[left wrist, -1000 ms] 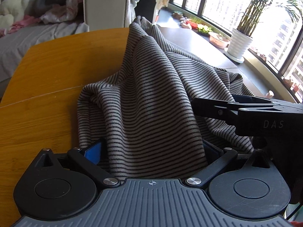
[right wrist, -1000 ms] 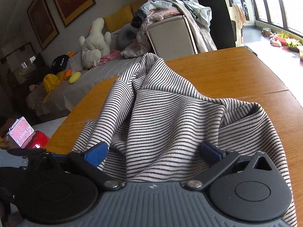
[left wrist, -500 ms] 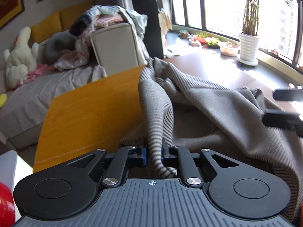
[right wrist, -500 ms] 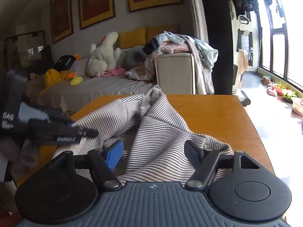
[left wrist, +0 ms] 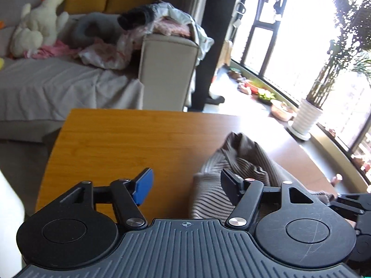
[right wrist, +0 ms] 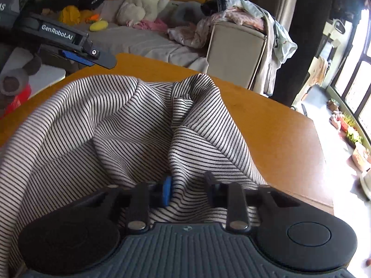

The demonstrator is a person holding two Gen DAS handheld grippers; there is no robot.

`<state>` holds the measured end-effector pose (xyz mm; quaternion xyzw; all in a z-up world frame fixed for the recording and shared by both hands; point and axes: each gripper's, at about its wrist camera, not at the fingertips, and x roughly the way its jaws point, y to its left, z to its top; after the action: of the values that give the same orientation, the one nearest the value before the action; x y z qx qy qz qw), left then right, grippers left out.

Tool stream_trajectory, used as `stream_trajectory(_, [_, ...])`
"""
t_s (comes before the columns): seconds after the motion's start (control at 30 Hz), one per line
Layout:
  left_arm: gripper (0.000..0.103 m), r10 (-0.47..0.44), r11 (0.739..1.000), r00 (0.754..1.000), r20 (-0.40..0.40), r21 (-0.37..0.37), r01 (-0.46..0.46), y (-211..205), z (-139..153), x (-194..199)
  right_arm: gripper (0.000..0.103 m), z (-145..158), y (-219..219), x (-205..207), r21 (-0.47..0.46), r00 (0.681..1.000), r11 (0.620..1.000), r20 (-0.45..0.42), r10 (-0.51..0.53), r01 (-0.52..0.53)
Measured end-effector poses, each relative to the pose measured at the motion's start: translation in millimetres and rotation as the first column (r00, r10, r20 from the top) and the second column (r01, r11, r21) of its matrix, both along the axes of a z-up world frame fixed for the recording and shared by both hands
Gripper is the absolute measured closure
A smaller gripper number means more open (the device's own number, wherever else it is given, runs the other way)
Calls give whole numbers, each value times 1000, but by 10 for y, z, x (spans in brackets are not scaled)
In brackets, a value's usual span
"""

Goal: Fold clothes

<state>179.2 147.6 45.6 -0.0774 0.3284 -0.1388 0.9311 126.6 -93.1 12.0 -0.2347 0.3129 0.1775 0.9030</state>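
Note:
A grey-and-black striped garment [right wrist: 129, 129] lies bunched on the wooden table [right wrist: 273, 139]. My right gripper [right wrist: 187, 185] has its fingers narrowed around a fold of the garment, which fills the gap between them. In the left wrist view my left gripper [left wrist: 185, 180] is open and empty over the table [left wrist: 129, 143], with a heap of the garment [left wrist: 241, 162] beside its right finger. The left gripper also shows in the right wrist view [right wrist: 76, 46], above the garment's far left edge.
A grey sofa [left wrist: 58, 88] with a white plush toy [left wrist: 37, 34] and piled clothes [left wrist: 162, 20] stands behind the table. A white plant pot [left wrist: 306, 118] sits on the window ledge at the right. A red item [right wrist: 14, 99] lies left of the table.
My left gripper has opened, let go of the garment and pulled away to the left. My right gripper's fingers have closed in on a fold of the garment.

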Motion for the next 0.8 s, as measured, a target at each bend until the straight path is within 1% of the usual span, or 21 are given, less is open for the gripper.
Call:
stream_trajectory(0.03, [30, -18, 1000, 1000, -14, -11, 18, -21, -48, -17, 99, 61, 9, -21, -82, 997, 996, 64, 36, -31])
stream_trajectory(0.1, [26, -37, 999, 999, -36, -25, 36, -33, -127, -24, 99, 345, -98, 113, -158, 979, 987, 205, 9, 24])
stream_trajectory(0.13, [24, -38, 999, 998, -43, -32, 37, -32, -156, -28, 99, 493, -155, 185, -190, 961, 980, 276, -4, 59])
stream_trajectory(0.17, [20, -38, 999, 998, -52, -38, 36, -29, -189, -19, 99, 533, -226, 327, -200, 948, 974, 316, -36, 104])
stream_trajectory(0.23, [18, -40, 998, 996, -78, -60, 35, -27, -268, 29, 98, 582, -373, 630, -211, 917, 958, 387, -102, 195])
stream_trajectory(0.3, [16, -44, 995, 993, -109, -93, 34, -22, -336, 81, 98, 408, -468, 902, -203, 914, 946, 371, -164, 252])
stream_trajectory(0.37, [14, -53, 992, 989, -140, -122, 36, -22, -388, 124, 98, 180, -548, 1059, -168, 930, 948, 301, -212, 271])
stream_trajectory(0.43, [14, -59, 993, 986, -156, -113, 41, -66, -426, 156, 98, -10, -633, 1097, -117, 946, 958, 227, -231, 262])
stream_trajectory(0.47, [18, -65, 993, 985, -159, -106, 48, -95, -441, 167, 95, -108, -692, 1083, -75, 952, 963, 191, -241, 259])
stream_trajectory(0.5, [40, -80, 993, 984, -159, -100, 65, -130, -448, 171, 93, -192, -739, 1074, -47, 953, 962, 162, -257, 267])
stream_trajectory(0.57, [68, -120, 990, 982, -148, -86, 108, -203, -438, 192, 92, -331, -835, 1031, -3, 951, 958, 123, -285, 288])
stream_trajectory(0.6, [79, -113, 993, 985, -128, -49, 107, -230, -411, 202, 92, -359, -871, 992, 14, 948, 957, 129, -290, 290])
stream_trajectory(0.63, [91, -96, 995, 992, -88, 26, 98, -257, -368, 221, 92, -362, -901, 956, 24, 948, 957, 131, -290, 289])
stream_trajectory(0.67, [93, -68, 990, 997, -42, 121, 73, -270, -329, 272, 90, -344, -935, 920, 43, 948, 956, 123, -295, 292])
stream_trajectory(0.7, [93, -31, 982, 999, -13, 187, 33, -235, -305, 358, 88, -322, -972, 897, 61, 947, 953, 114, -301, 296])
stream_trajectory(0.77, [93, 55, 963, 998, 19, 262, -58, -79, -266, 559, 78, -280, -1029, 816, 69, 944, 951, 119, -309, 302])
stream_trajectory(0.8, [94, 103, 950, 994, 38, 294, -110, 9, -248, 664, 75, -251, -1059, 771, 72, 941, 949, 126, -313, 306])
